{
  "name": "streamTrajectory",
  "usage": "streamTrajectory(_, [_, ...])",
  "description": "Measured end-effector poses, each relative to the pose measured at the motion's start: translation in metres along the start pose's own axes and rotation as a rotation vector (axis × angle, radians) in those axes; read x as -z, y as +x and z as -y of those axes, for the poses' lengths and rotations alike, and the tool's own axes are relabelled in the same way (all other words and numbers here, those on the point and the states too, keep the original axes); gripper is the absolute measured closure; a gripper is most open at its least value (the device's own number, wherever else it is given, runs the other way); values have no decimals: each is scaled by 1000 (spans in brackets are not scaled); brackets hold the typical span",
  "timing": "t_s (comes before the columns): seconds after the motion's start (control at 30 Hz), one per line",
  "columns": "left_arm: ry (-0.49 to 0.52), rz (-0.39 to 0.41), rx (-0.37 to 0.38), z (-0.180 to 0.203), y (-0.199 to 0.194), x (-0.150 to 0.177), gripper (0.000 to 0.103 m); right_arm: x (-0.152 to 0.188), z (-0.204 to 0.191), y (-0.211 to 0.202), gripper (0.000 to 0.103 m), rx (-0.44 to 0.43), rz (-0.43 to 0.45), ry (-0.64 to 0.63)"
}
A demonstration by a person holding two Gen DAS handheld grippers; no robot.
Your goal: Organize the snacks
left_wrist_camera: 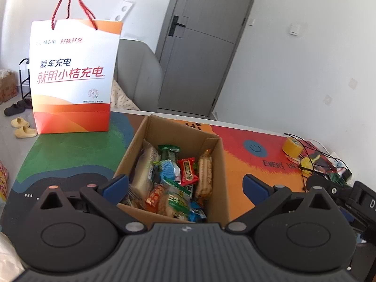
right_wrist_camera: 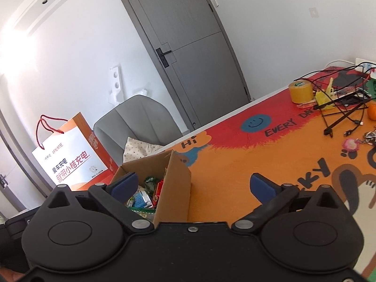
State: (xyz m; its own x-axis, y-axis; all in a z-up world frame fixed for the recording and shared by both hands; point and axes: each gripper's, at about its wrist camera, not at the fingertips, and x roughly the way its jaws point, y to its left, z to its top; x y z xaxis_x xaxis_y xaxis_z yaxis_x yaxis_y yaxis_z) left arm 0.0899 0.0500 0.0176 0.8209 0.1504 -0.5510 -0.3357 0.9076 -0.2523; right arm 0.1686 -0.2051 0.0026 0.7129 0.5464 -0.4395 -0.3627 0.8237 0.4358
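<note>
An open cardboard box (left_wrist_camera: pixel 218 164) sits on the colourful table mat (left_wrist_camera: pixel 70 155), filled with several wrapped snacks, among them a red packet (left_wrist_camera: pixel 188 171) and a long beige biscuit pack (left_wrist_camera: pixel 204 174). My left gripper (left_wrist_camera: pixel 185 185) is open and empty, above the box's near side, jaws wide to either side of it. An orange and white paper gift bag (left_wrist_camera: pixel 72 75) with red rope handles stands upright behind the box to the left. In the right wrist view my right gripper (right_wrist_camera: pixel 192 185) is open and empty, to the right of the box (right_wrist_camera: pixel 174 188); the bag (right_wrist_camera: pixel 70 159) stands beyond.
A roll of yellow tape (left_wrist_camera: pixel 291 146) and tangled black cables (right_wrist_camera: pixel 340 108) lie at the table's far right, with small trinkets (right_wrist_camera: pixel 350 144). A grey chair (right_wrist_camera: pixel 141 122) stands behind the table before a grey door (right_wrist_camera: pixel 188 47). Slippers (left_wrist_camera: pixel 22 127) lie on the floor at left.
</note>
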Motion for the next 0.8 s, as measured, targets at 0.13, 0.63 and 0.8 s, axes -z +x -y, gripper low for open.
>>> streamTrajectory(0.13, [22, 6, -1, 2, -15, 3, 0, 0, 3, -16, 0, 4, 7, -16])
streamTrajectory(0.63, [104, -4, -7, -2, -51, 14, 0, 6, -2, -55, 0, 39, -5, -85])
streamTrajectory(0.8, [136, -19, -10, -9, -59, 19, 0, 14, -5, -62, 0, 50, -25, -109])
